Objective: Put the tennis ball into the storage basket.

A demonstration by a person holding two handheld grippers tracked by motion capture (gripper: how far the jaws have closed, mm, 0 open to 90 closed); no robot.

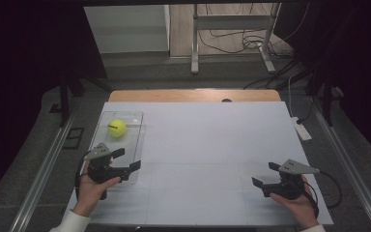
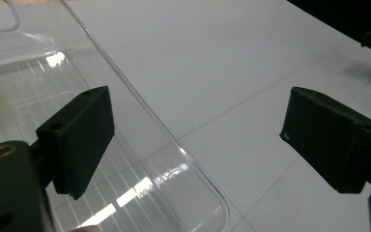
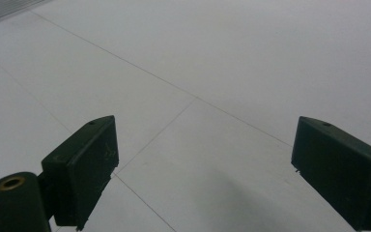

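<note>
a: what is the see-through thing near the left gripper [image 1: 129,160]?

b: a clear plastic tray [image 1: 134,140], smooth and shiny, with round corners and thin ribs along its floor. it lies on the left side of the flat white table [image 1: 212,159].

a: and the ball?

b: a fuzzy yellow-green tennis ball [image 1: 117,128], round, sits in the far end of the tray. in the left gripper view it is cut off at the edge.

a: is the left claw pinching anything?

b: no. its two black blocky jaws are spread wide. one hangs over the tray, one over the table, with the tray's rim between them.

a: and the right gripper [image 1: 265,174]?

b: spread wide too, with plain table below. it is well apart from the tray. the room behind is too dark to make out.
</note>
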